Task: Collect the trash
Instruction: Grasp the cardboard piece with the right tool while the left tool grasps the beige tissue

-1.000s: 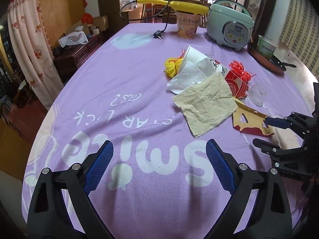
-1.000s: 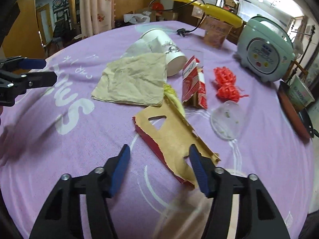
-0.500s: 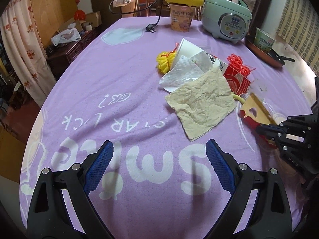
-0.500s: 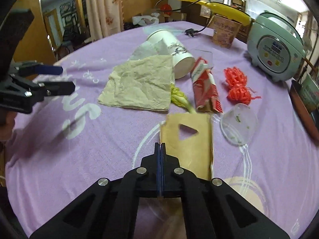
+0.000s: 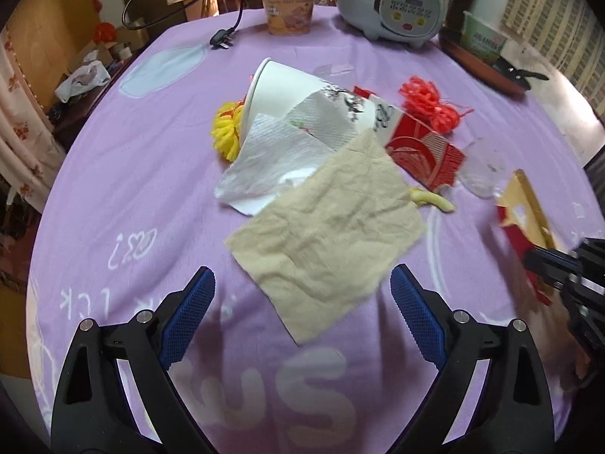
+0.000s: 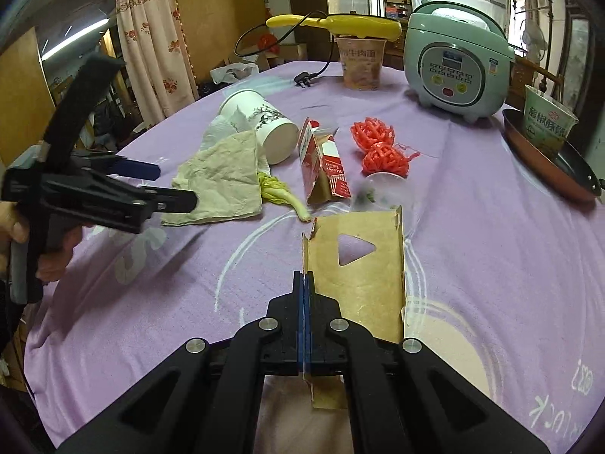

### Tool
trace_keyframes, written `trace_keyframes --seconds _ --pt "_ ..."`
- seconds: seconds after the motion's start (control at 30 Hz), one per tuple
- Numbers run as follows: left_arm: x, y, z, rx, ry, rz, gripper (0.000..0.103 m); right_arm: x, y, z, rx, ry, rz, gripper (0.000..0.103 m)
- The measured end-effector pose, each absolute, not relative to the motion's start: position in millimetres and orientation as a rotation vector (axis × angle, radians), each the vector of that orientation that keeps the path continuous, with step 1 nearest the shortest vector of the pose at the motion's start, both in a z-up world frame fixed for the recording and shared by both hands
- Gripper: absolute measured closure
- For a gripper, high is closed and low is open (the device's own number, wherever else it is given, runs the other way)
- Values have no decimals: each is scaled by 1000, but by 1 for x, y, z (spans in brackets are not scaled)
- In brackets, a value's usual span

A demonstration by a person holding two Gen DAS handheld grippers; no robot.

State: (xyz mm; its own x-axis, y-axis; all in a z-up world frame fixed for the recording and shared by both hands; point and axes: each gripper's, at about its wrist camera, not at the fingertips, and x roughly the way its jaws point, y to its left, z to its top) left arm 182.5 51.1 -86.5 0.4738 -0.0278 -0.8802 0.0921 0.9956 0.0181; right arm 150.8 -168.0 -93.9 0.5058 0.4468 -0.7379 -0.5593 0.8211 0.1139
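Trash lies on the purple tablecloth: a crumpled beige paper, a white tissue, a tipped white paper cup, a red carton, red netting, yellow netting, a vegetable stalk and a clear lid. My left gripper is open, its fingers on either side of the beige paper's near corner. My right gripper is shut on a brown and red cardboard piece and holds it tilted just above the cloth.
A pale green rice cooker, a noodle cup with a yellow corded tool on top and a loose plug stand at the far edge. A pan holding another noodle cup sits at the far right.
My right gripper has shut on the cardboard piece and raised it off the cloth. My left gripper has moved forward up to the beige paper, still open.
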Motion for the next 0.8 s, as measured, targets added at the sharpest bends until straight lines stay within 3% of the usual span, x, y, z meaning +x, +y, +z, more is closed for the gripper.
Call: trace_keyframes --seconds 0.37,0.47,0.53,0.6,0.7,0.8 --pt "214 52 -107 65 1138 -106 13 154 -174 -95 -104 852 641 102" --pt "208 48 -106 99 1116 -117 30 153 -176 -95 -93 849 638 101" --pt "203 45 -102 111 1104 -128 56 154 -177 -97 -94 855 628 102" --pt "202 45 -100 107 1111 -125 73 155 -177 -98 -91 859 627 101" --pt "196 47 -95 90 1108 -115 82 154 -178 -96 -87 848 628 101" --pt "183 50 -82 74 1070 -116 83 154 -179 -93 -83 838 625 101"
